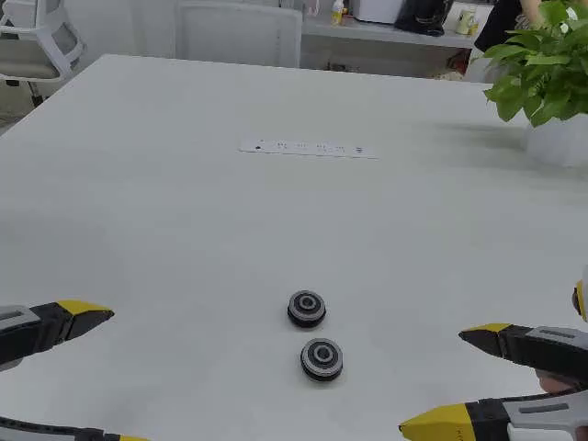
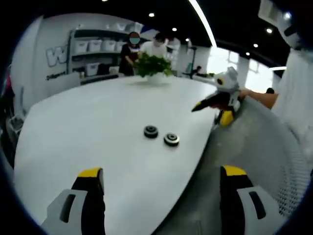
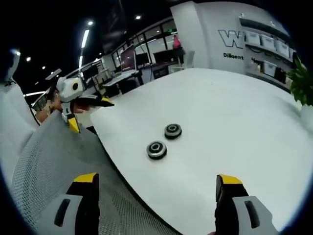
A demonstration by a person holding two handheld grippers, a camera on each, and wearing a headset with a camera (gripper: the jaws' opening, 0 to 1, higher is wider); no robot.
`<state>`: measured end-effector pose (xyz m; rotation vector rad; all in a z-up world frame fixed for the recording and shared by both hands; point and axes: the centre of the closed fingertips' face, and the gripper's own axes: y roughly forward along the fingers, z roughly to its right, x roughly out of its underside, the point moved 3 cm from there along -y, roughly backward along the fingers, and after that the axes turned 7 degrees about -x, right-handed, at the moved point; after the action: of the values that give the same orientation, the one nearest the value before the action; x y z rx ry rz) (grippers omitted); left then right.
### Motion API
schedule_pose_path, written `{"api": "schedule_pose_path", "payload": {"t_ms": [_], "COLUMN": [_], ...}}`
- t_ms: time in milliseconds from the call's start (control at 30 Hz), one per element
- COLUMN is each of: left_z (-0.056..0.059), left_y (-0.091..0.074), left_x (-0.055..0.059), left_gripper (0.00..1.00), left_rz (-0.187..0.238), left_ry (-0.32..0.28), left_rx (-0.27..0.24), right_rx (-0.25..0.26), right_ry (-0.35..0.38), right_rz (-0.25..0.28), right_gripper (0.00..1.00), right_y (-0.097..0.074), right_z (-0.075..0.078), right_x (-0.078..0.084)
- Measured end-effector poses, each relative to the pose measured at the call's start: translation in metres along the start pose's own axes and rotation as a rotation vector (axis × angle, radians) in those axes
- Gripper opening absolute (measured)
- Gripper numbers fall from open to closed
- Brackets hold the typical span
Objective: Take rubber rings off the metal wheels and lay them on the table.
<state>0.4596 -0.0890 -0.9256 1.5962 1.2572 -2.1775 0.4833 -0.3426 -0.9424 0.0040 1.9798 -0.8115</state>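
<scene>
Two small metal wheels with black rubber rings lie flat on the white table [image 1: 184,211], one [image 1: 306,309] just behind the other [image 1: 322,359]. They also appear in the left gripper view [image 2: 150,131] [image 2: 171,139] and the right gripper view [image 3: 172,130] [image 3: 156,150]. My left gripper [image 1: 83,377] hangs open at the near left edge, well left of the wheels. My right gripper [image 1: 446,378] is open at the near right, to the right of the nearer wheel. Both hold nothing. Each gripper sees the other across the table: right gripper [image 2: 215,110], left gripper [image 3: 88,110].
A flat white power strip [image 1: 308,148] lies across the table's middle. A potted green plant [image 1: 542,78] stands at the far right edge. Chairs [image 1: 237,32] and a counter sit beyond the far edge. A mesh chair back [image 3: 54,166] is near the table's front.
</scene>
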Motion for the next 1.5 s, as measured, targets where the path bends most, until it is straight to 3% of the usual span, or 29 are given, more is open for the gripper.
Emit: {"api": "schedule_pose_path", "payload": {"t_ms": [1500], "left_z": [0.0022], "left_y": [0.0011], "left_x": [0.001], "left_gripper": [1.0], "left_rz": [-0.007], "left_ry": [-0.003], "left_rx": [0.008], "right_rx": [-0.011], "right_ry": [0.015], "right_rz": [-0.005], "right_gripper": [0.94], "right_y": [0.0009], "right_z": [0.0001], "right_x": [0.0025]}}
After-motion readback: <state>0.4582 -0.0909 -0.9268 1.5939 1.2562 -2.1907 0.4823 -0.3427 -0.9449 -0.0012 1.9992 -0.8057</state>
